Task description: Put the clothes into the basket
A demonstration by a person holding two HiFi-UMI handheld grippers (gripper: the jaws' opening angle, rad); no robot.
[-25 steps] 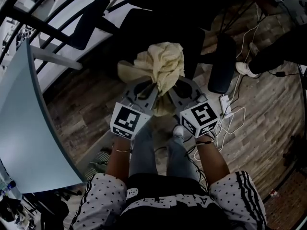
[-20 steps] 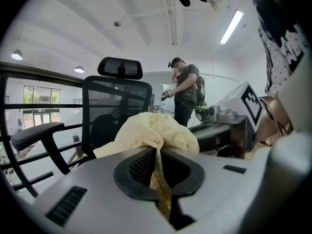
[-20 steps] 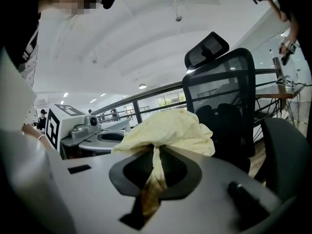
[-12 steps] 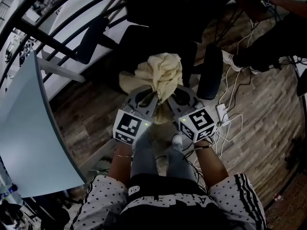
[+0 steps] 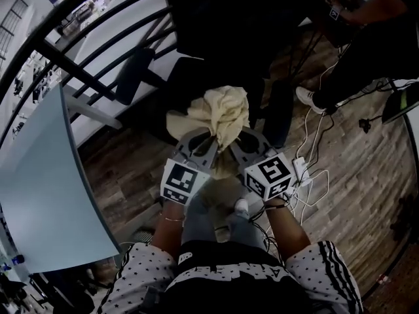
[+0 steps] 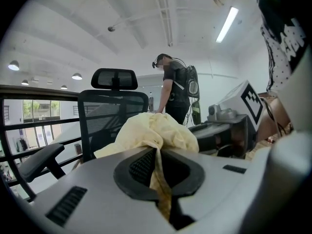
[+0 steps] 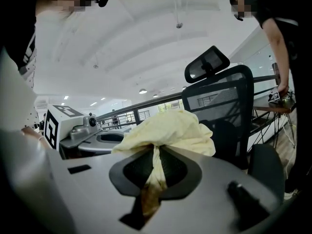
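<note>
On the wood-plank floor beside a black mesh-backed office chair, a person has lifted a crumpled pale-yellow cloth a little higher over the past second. The left gripper and right gripper rise side by side, close together as before. The hold itself has not changed. In the left gripper view the jaws are clenched on a twisted fold of the cloth, and the right gripper view shows the same pinch on another fold. The bulk of the fabric is bunched up just beyond both sets of jaws.

The garment hangs in the air in front of the person's body, clear of the floor and of the pale blue-grey tabletop at the left. A tangle of white cables lies on the planks to the right. A second person stands beyond the chair.

No basket shows in any view. The task therefore looks to be at the carrying stage, with the cloth secured in both grippers but the drop-off still ahead and its place unseen.
</note>
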